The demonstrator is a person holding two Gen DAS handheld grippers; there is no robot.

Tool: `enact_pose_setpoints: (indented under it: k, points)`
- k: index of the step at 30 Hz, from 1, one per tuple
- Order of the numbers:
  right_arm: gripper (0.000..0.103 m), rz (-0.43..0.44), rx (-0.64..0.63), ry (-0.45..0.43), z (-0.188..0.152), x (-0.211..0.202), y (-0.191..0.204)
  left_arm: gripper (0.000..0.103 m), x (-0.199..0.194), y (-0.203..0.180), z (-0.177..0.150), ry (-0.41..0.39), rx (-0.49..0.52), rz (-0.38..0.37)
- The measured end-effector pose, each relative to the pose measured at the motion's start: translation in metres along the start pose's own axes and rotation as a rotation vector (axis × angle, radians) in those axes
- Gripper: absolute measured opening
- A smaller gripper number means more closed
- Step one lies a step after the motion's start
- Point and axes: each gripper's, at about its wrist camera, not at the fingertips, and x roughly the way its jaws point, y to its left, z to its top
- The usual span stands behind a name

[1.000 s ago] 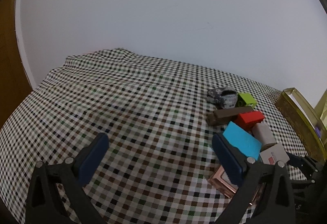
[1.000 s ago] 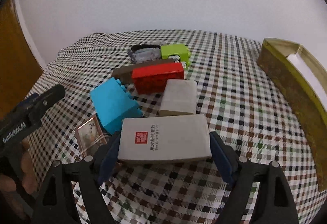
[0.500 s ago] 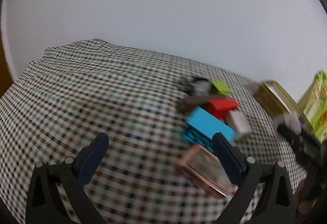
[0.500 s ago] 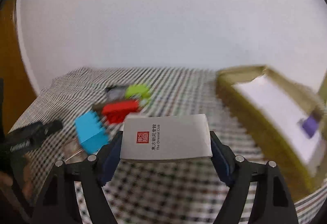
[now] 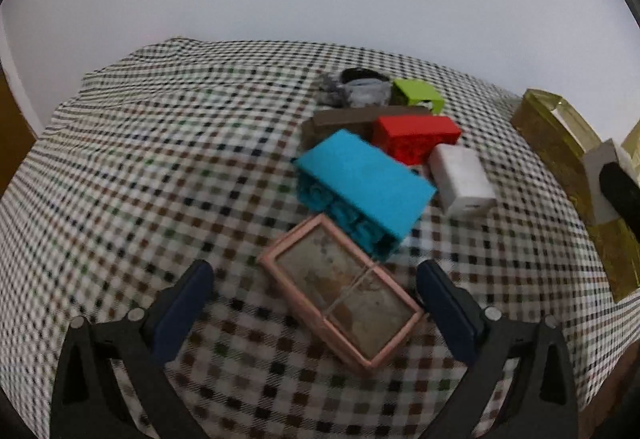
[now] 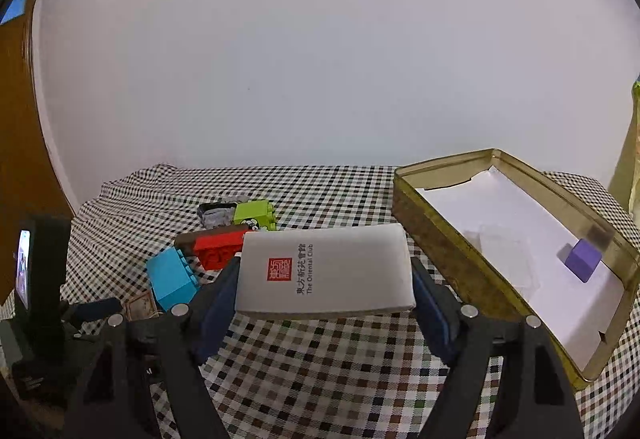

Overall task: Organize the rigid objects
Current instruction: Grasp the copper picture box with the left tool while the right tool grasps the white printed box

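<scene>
My right gripper [image 6: 325, 281] is shut on a grey box with a red seal [image 6: 326, 271], held above the checked cloth just left of the open gold tin [image 6: 440, 239]. A purple cube [image 6: 583, 259] lies inside the tin. My left gripper [image 5: 314, 289] is open, its fingers on either side of a pink-framed picture [image 5: 344, 295] that lies flat on the cloth. Behind the frame sit a blue brick [image 5: 364, 187], a red brick [image 5: 416, 133], a white block [image 5: 462, 177], a brown block [image 5: 340, 121], a green brick [image 5: 418, 95] and a grey pouch [image 5: 358, 91].
The gold tin [image 5: 560, 159] stands at the right edge of the table in the left wrist view, with the held grey box [image 5: 598, 175] over it. A wooden door [image 6: 20, 159] is at the far left. The cloth's front edge falls away near the tin.
My right gripper has lifted the grey box off the cloth and carried it right, beside the tin. My left gripper has moved toward the pile until its fingers flank the pink frame.
</scene>
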Motion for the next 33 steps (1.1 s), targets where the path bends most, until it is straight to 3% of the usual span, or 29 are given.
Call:
enact_pose_setpoints:
  k: [10, 14, 18, 21, 24, 26, 28, 33]
  points:
    - [0.081, 0.012, 0.011, -0.006, 0.000, -0.007, 0.004, 0.102, -0.005, 0.044, -0.011, 0.049, -0.028, 0.055]
    - [0.081, 0.004, 0.002, -0.014, -0.002, -0.008, 0.005, 0.102, 0.001, 0.040, -0.002, 0.041, -0.003, 0.017]
    - [0.081, -0.003, 0.015, -0.006, -0.002, -0.005, 0.002, 0.103, 0.014, 0.032, 0.013, 0.034, 0.086, 0.050]
    - [0.081, -0.008, 0.020, -0.002, -0.002, -0.002, 0.001, 0.101, 0.017, 0.039, 0.015, 0.026, 0.065, 0.024]
    - [0.081, -0.011, 0.010, -0.001, -0.002, -0.002, 0.002, 0.090, 0.016, 0.044, 0.013, -0.001, 0.057, -0.005]
    - [0.081, -0.010, 0.000, 0.003, -0.002, -0.001, 0.004, 0.063, 0.010, 0.035, 0.007, -0.020, 0.083, -0.025]
    - [0.081, -0.009, -0.005, 0.004, -0.003, -0.001, 0.006, 0.046, 0.007, 0.029, 0.006, -0.034, 0.116, -0.046]
    - [0.081, 0.008, 0.015, 0.014, -0.002, 0.000, -0.001, 0.045, 0.007, 0.032, 0.006, -0.039, 0.097, -0.054]
